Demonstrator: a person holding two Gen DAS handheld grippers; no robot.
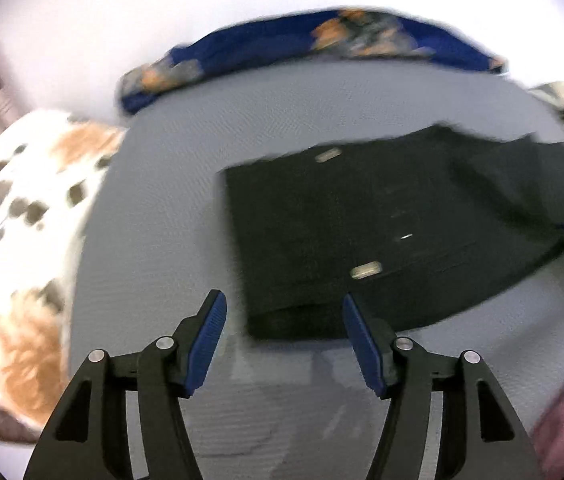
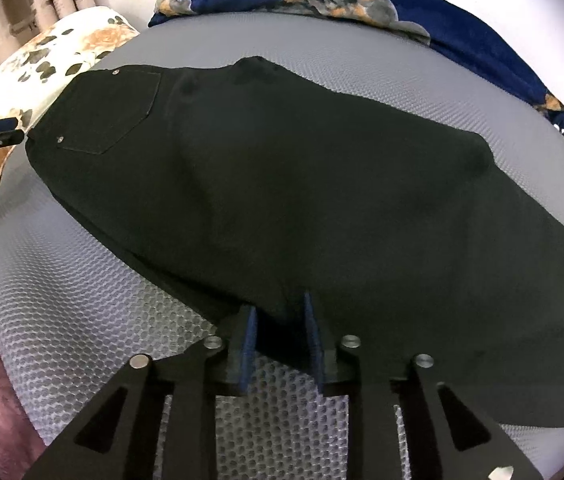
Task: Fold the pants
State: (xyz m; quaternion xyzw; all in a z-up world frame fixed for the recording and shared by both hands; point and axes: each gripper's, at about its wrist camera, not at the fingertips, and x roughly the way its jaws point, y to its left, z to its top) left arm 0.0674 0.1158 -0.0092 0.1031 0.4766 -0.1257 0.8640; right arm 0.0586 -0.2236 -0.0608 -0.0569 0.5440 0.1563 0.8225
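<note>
The black pants (image 2: 282, 208) lie folded lengthwise on the grey mat (image 2: 82, 320), waist toward ten o'clock; cross-folds remain. The right gripper (image 2: 281, 316) stands slightly parted around the near edge, the left gripper (image 1: 284, 312) spread, empty.

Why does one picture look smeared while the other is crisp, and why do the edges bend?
Left wrist view: motion blur smears the black pants, the blue blanket and the floral pillow, though the left tongs stay sharp. Right wrist view: crisp, the grey mat's dimples are clear. Both views: the fisheye lens curves straight edges and darkens the corners.
</note>
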